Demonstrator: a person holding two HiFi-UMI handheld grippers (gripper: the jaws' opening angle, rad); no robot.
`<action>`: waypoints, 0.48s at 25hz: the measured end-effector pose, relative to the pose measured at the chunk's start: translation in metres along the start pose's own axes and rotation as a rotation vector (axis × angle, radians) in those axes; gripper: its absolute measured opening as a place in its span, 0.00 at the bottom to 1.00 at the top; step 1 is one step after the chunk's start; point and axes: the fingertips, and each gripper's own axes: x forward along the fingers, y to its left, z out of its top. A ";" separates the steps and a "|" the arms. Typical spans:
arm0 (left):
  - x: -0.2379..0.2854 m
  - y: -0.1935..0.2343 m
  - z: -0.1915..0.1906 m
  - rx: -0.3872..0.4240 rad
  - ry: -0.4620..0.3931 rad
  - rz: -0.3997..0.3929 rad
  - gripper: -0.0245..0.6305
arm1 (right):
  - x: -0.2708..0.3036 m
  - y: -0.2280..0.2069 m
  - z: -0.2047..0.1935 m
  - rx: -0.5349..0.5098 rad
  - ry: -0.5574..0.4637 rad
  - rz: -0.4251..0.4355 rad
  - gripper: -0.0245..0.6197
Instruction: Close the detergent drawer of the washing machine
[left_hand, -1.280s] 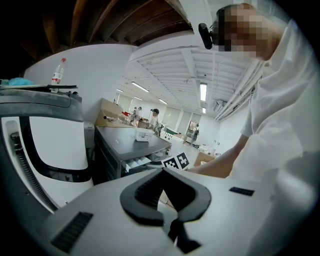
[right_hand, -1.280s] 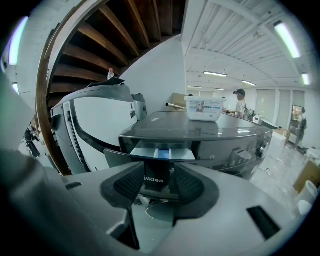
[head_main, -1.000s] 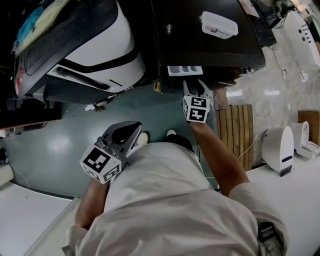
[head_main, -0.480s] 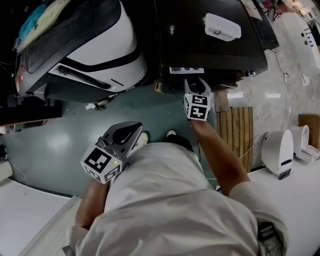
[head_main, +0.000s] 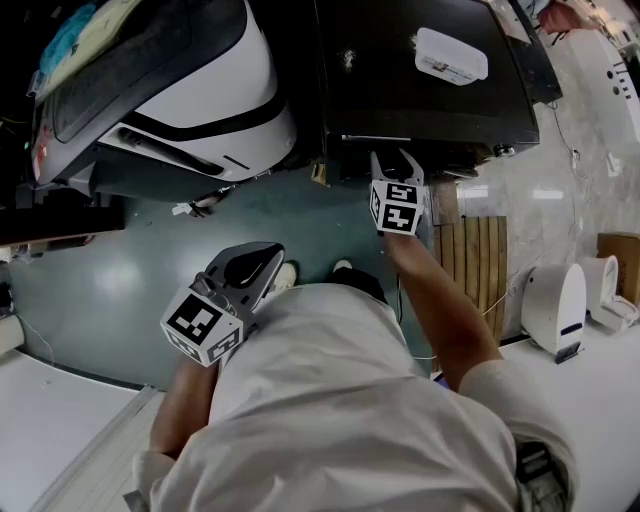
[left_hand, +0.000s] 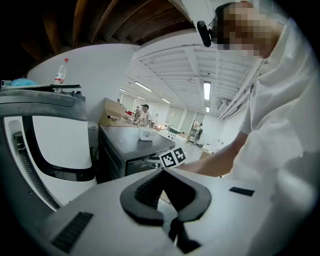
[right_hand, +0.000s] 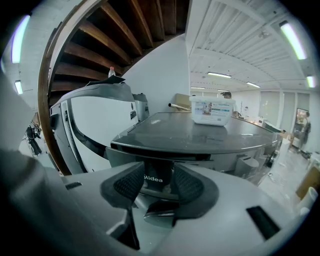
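Nearest, beside the person's white shirt (head_main: 330, 400), the left gripper (head_main: 268, 262) hangs above the bare teal floor (head_main: 120, 290). Its two black-padded jaws are pressed together on nothing, well clear of either machine. Ahead, the right gripper (head_main: 393, 158) reaches to the front edge of the dark grey box-shaped washing machine (head_main: 420, 100). Its jaws stand spread and hold nothing, with their tips right at the machine's front. Between them, in the right gripper view, shows the dark front of the detergent drawer (right_hand: 155, 179), lettered Midea. It lies about flush under the overhanging top edge, toward the front's left end. A pale wooden slatted mat (head_main: 475, 265) covers the floor just right of that arm, and open floor lies to its left. A white lidded plastic box (head_main: 452, 55) sits toward the far right of the washer's top. The rounded white-and-black machine (head_main: 200, 100) stands just beside the washer's left edge, leaving only a narrow dark gap.
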 end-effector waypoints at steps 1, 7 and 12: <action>0.000 0.001 0.000 -0.001 0.001 0.001 0.03 | 0.001 0.000 0.001 0.001 0.001 0.000 0.33; 0.001 0.002 0.003 -0.001 -0.001 -0.003 0.03 | 0.008 0.000 0.004 -0.010 0.009 0.001 0.33; 0.000 0.006 0.002 -0.016 -0.008 0.002 0.03 | 0.011 -0.001 0.005 -0.012 0.011 -0.009 0.33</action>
